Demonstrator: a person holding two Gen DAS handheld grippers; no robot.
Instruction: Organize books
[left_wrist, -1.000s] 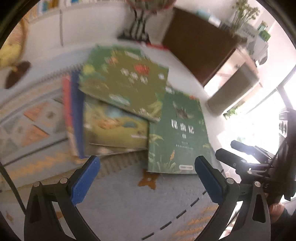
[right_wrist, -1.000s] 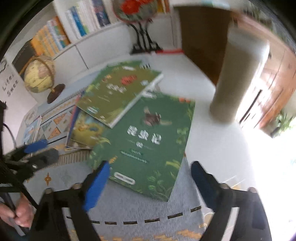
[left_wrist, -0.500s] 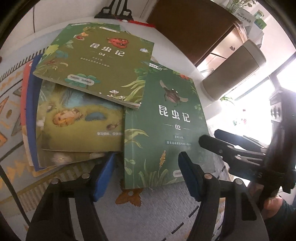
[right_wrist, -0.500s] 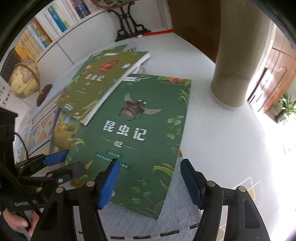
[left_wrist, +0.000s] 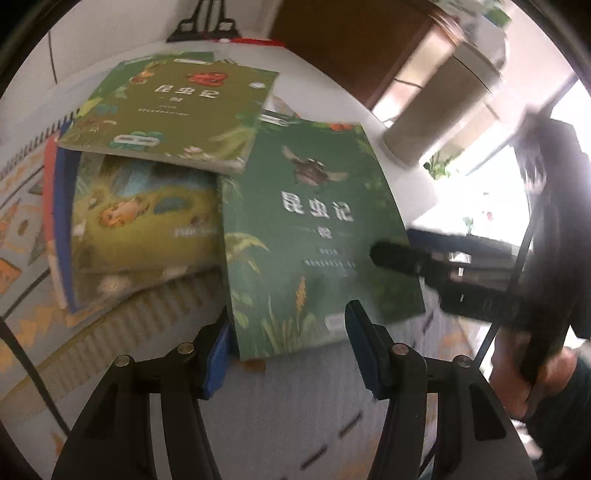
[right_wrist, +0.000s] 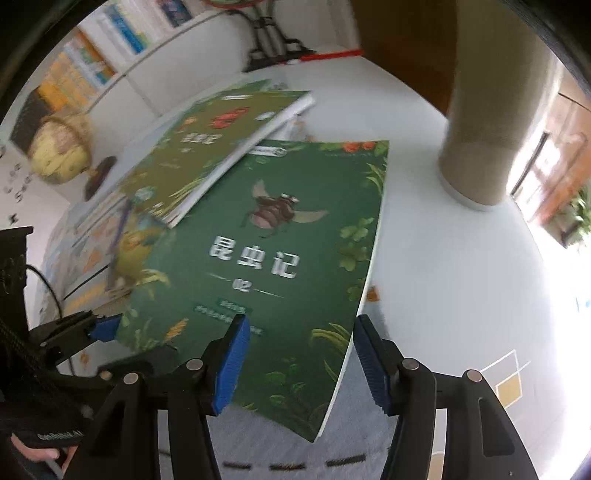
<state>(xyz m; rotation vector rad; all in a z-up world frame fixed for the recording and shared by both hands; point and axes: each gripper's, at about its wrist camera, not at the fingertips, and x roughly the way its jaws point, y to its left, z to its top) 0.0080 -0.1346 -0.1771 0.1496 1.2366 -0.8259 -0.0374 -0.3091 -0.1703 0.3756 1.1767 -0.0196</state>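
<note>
A dark green book with a beetle on its cover (left_wrist: 314, 229) (right_wrist: 280, 258) lies on a grey rug, partly under an olive green book (left_wrist: 177, 110) (right_wrist: 207, 147). A yellow-green picture book (left_wrist: 140, 221) and blue and red books (left_wrist: 61, 221) lie to the left. My left gripper (left_wrist: 290, 350) straddles the dark green book's near left corner, its jaws closing. My right gripper (right_wrist: 300, 358) straddles the near right corner, also closing. The blue pads (right_wrist: 231, 362) do not visibly press on the cover.
A beige cylindrical bin (right_wrist: 491, 110) (left_wrist: 436, 110) stands right of the books on the white floor. Behind are a brown cabinet (left_wrist: 351, 37), a black stand (right_wrist: 269, 40), a yellow globe (right_wrist: 59, 151) and a bookshelf (right_wrist: 122, 33). A hand (left_wrist: 517, 376) holds the right gripper.
Both grippers have come down closer to the dark green book. Their jaws have narrowed from wide apart until each straddles a near corner.
</note>
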